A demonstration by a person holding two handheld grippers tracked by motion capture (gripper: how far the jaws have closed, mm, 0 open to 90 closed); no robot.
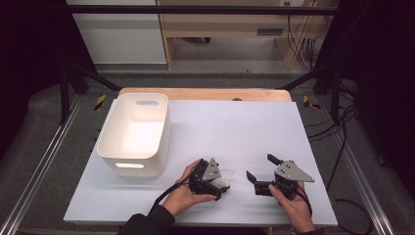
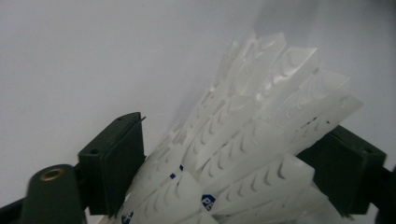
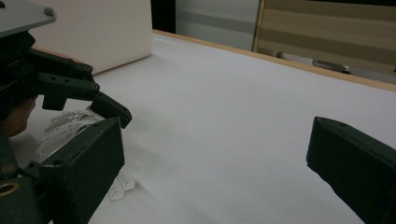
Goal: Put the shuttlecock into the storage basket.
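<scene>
1. The bundle of clear plastic pieces [image 2: 243, 140] lies on the white counter [image 1: 235, 127] in front of me, between the jaws of my left gripper [image 1: 215, 183]. From the left gripper view I see ridged, translucent strips with small blue print, fanned out and stacked.
2. Left gripper – its jaws stand fairly wide on either side of the bundle; the right-hand jaw looks to touch the strips, the left-hand one appears just clear. I judge this no firm hold.
3. Right gripper [image 1: 262, 174] – jaws spread wide, nothing between them, resting near the bundle and turned toward it.
4. The white bin [image 1: 134, 129] stands well apart at the left of the counter; it looks empty in the high view.
5. Progress, in my judgement: early. The bundle is on the counter, not lifted and not in the bin.
6. View differences: the high view gives the bin and both hands; the left gripper view gives the strips' ridges and print.
</scene>
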